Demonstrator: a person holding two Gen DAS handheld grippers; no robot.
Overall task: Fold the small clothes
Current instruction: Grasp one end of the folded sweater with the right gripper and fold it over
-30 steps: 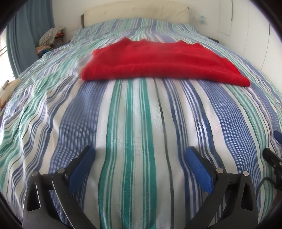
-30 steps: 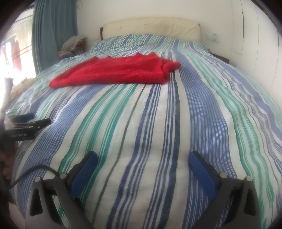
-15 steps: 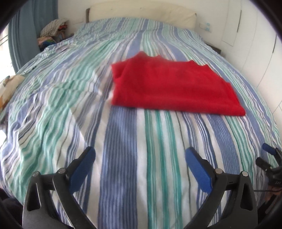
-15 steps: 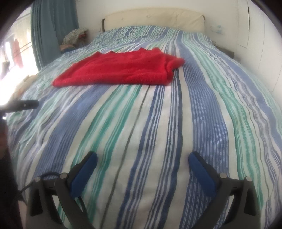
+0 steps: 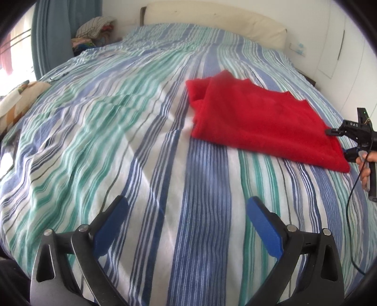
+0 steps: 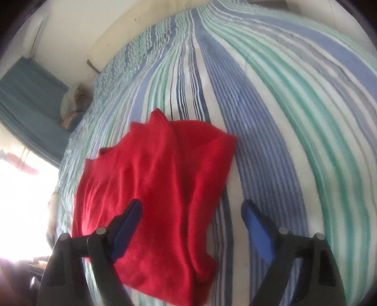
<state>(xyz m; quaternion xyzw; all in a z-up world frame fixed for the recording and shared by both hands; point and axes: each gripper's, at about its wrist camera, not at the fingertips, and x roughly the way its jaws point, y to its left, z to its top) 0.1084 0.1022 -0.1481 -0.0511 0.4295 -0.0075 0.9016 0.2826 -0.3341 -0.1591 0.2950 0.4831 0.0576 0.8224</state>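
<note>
Bedspread (image 5: pixel 132 146): blue, green and white stripes, covers bed | Headboard (image 5: pixel 212 21): cream, padded, against wall | Curtain (image 5: pixel 50 35): blue, far left | Clothes pile (image 5: pixel 94 30): beside curtain, near headboard | Patterned cushion (image 5: pixel 16 103): at left bed edge

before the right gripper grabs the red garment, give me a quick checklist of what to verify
1. Right gripper open: ok, jaws wide apart.
2. Right gripper over the red garment: ok, left finger above the cloth, near edge between the jaws.
3. Left gripper open and free: ok, nothing between the jaws.
4. Left gripper close to the garment: not ok, only striped bedspread lies below it.
5. Garment flat: not ok, far end bunched and layered.
6. Contact with the cloth: cannot tell.
</note>
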